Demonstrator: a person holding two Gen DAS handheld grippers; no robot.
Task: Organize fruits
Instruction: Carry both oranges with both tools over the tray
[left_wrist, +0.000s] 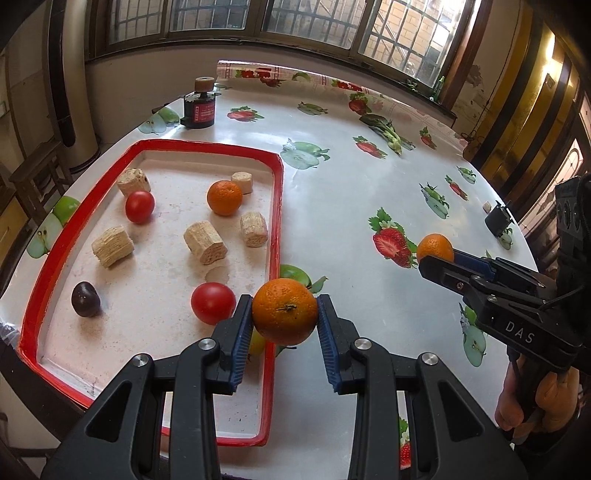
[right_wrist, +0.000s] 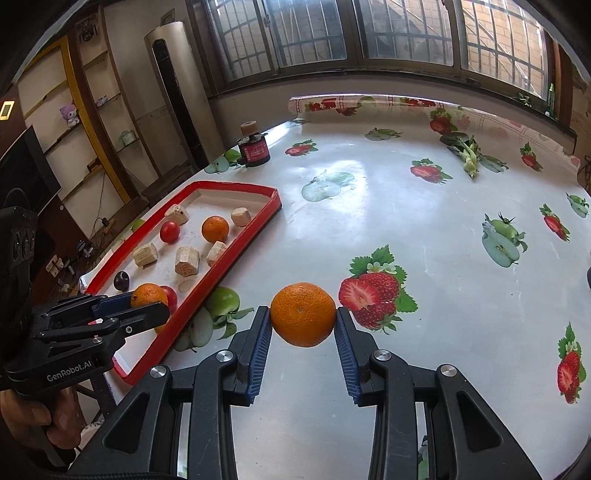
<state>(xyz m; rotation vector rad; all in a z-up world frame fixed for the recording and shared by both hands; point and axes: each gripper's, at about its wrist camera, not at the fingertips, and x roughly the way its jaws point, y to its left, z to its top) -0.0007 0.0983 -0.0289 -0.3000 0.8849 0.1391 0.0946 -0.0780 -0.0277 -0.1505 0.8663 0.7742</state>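
Left gripper (left_wrist: 284, 314), black with blue ribbed pads: angled downward, jaws clamped on a round orange mandarin (left_wrist: 284, 311). Right gripper (right_wrist: 303, 315), same build: angled downward, jaws clamped on a second round orange mandarin (right_wrist: 303, 314). Bare hand (left_wrist: 535, 402) wrapped around right handle.

A: The round red tomato (right_wrist: 170, 294) in the red-rimmed white tray (right_wrist: 236, 243) sits mostly hidden behind the left gripper's orange.

B: And the label on the small black jar with the cork lid (left_wrist: 200, 105) is too small to read.

A: The bare hand (right_wrist: 35, 419) is cut off at the frame's edge.
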